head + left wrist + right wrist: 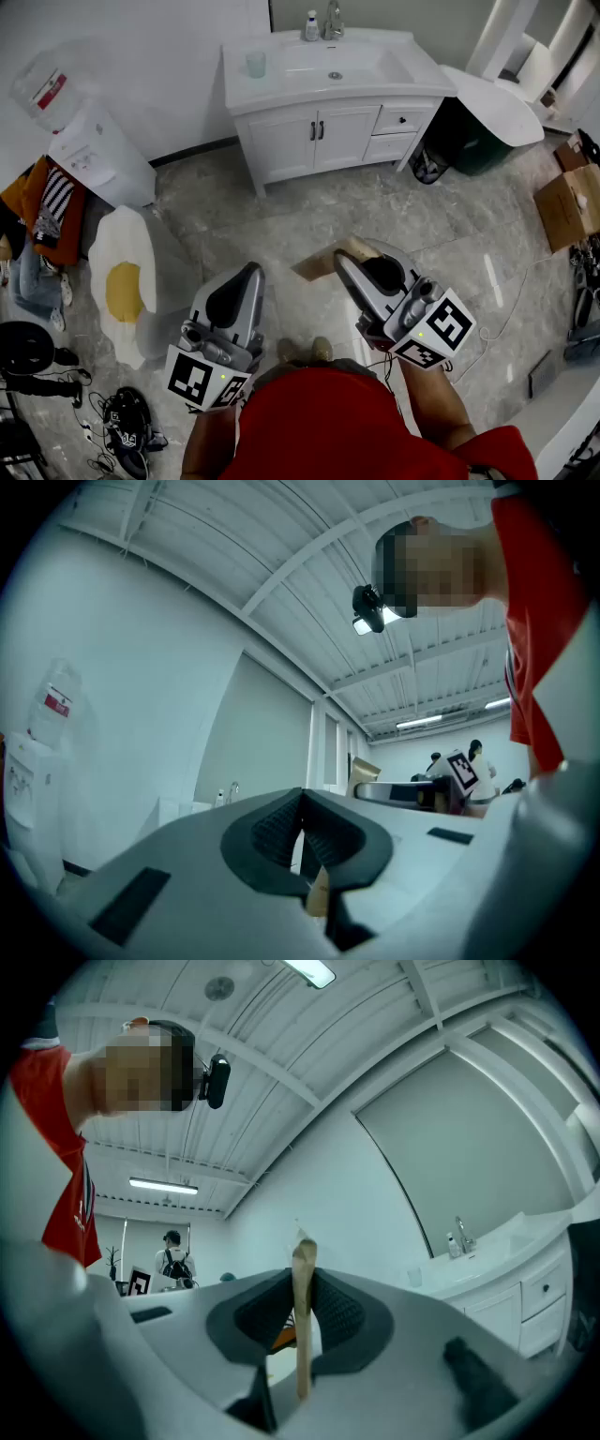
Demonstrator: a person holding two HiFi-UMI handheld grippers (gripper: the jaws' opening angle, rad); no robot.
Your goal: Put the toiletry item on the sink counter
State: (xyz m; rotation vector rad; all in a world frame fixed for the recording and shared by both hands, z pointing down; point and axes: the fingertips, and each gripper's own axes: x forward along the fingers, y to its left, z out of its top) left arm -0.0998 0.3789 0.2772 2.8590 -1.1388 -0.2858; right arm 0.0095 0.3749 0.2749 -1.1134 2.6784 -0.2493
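Right gripper (300, 1321) pinches the flat tan toiletry item (303, 1265) edge-on — a carrying grip, the sink counter (398, 67) well ahead; left gripper (302, 822) closed, empty.

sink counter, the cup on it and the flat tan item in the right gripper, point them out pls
sink counter (251, 96), head view, bare front left of the white top
cup (256, 64), head view, middle of its side
flat tan item (302, 1312), right gripper view, its thin upright edge
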